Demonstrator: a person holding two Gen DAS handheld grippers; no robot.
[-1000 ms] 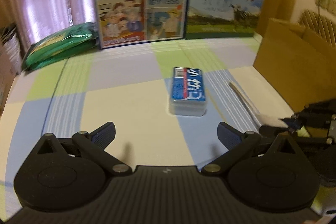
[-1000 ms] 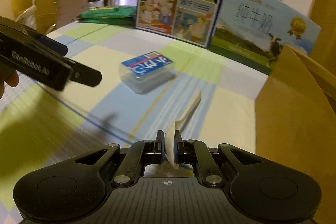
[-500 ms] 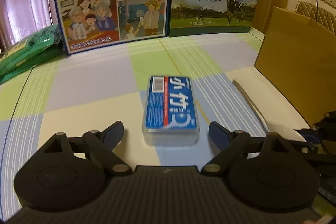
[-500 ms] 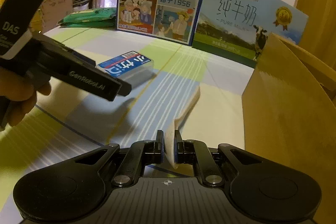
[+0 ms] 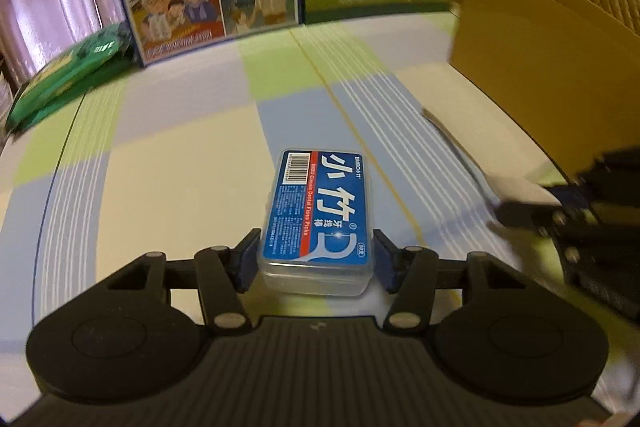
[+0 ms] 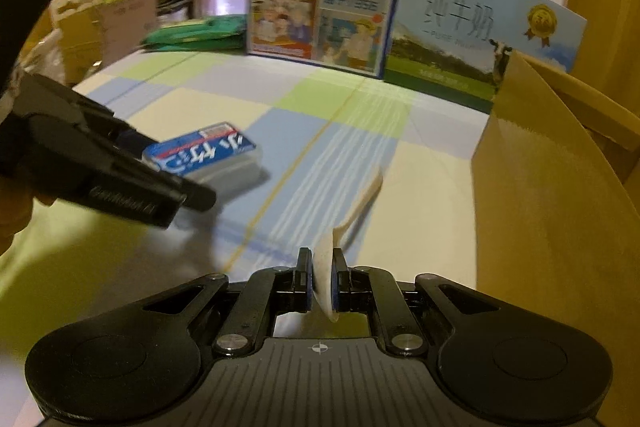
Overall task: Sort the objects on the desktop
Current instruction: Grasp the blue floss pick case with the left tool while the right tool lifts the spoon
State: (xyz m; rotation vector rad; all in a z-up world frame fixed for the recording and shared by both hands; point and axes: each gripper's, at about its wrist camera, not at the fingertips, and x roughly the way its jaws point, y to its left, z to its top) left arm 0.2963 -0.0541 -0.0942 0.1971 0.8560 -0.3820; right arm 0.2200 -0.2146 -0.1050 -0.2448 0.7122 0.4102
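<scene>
The left gripper (image 5: 316,259) clamps the near end of the floss box (image 5: 320,215) at lower centre, on the checked cloth (image 5: 180,167). The right gripper (image 6: 322,279) pinches a pale spoon (image 6: 352,215) (bowl between pads), beside the cardboard box (image 6: 540,207) at right.

left claw (image 5: 316,259): closed, gripping | right claw (image 6: 322,279): pinched tight, level
</scene>
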